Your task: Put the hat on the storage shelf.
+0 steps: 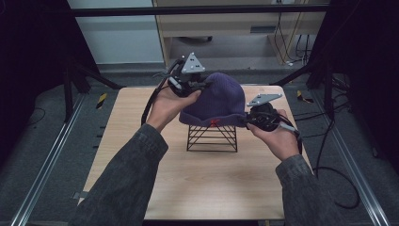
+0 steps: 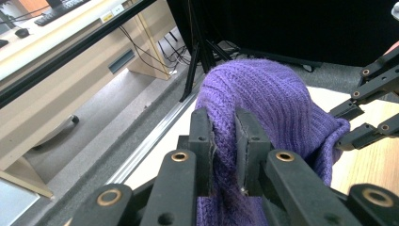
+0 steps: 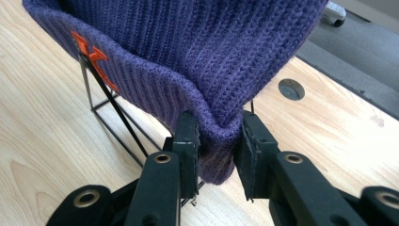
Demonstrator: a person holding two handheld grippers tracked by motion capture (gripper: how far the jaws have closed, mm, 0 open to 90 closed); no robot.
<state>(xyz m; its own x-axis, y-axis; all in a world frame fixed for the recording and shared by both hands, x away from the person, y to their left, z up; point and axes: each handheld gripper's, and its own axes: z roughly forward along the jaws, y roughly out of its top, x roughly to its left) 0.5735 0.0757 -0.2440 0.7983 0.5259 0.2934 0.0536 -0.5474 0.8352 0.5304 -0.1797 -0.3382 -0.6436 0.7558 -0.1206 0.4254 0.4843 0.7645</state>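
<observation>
A purple knitted beanie with an orange mark on its folded cuff rests over a black wire stand in the middle of the wooden table. My left gripper is at the beanie's upper left side, shut on a fold of the knit. My right gripper is at the cuff's lower right corner, shut on the cuff's edge. The orange mark lies left of that grip. The right gripper's black links reach the beanie's far side in the left gripper view.
Black frame legs and cables stand on the grey floor around the table. A light wooden cabinet is beyond the far edge. A round hole is in the tabletop near the right gripper. Bare wood lies in front of the stand.
</observation>
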